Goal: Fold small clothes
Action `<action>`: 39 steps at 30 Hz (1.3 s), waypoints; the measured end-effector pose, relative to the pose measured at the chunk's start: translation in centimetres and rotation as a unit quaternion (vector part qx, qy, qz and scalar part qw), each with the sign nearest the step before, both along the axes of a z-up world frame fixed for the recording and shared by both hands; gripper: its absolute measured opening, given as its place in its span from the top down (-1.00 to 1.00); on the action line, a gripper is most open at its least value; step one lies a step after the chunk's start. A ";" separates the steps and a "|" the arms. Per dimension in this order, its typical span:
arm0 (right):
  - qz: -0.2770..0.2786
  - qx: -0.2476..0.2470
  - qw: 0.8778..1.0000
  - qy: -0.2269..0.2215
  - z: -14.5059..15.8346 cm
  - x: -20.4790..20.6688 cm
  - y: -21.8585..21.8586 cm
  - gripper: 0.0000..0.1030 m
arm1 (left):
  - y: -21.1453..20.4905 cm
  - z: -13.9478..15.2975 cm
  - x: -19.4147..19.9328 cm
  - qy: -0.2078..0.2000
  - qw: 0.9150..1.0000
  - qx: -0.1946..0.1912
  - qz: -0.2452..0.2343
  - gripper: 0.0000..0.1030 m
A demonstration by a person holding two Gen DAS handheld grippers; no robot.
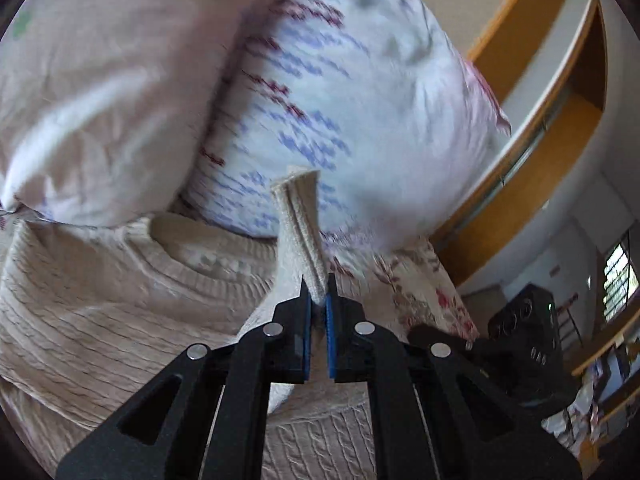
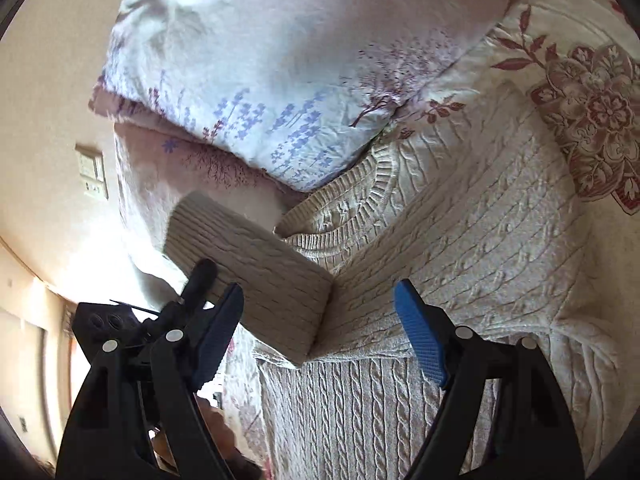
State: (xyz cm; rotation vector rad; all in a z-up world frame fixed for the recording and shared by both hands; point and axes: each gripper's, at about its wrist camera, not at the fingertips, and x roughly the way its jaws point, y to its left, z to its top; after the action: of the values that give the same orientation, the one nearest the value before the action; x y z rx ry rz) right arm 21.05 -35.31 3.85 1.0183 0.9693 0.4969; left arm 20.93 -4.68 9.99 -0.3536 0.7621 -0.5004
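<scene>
Both cameras sit close above the bed, each looking forward along its fingers. Both views share the beige sweater (image 1: pixel 100 300) (image 2: pixel 460 260) and the lavender-print pillow (image 1: pixel 360 120) (image 2: pixel 260 80) ahead.

Pillows (image 1: pixel 340 92) motion-blurred behind sweater (image 1: pixel 100 300); sweater hem cut off by frame edge; shelf contents unreadable.

Daylit throughout, with strongest light from the window (image 1: pixel 618 280) at far right of the left wrist view and a blown-out glare patch (image 2: pixel 132 248) at left of the right wrist view. Motion-blurred across the pillow (image 1: pixel 340 100); sharp on the near black fingers. Heavily fisheye-curved, vignetted black at corners.
</scene>
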 end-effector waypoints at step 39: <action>0.021 -0.242 0.970 0.020 -0.7 4.2 0.1 0.88 | 14.2 -5.6 -2.4 0.076 0.971 0.140 0.176 -0.39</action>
State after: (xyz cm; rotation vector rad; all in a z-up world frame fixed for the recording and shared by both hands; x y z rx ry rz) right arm 25.22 -35.18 3.13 0.5705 1.0820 0.2534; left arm 18.49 9.54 4.36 -0.2575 0.8830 -0.0293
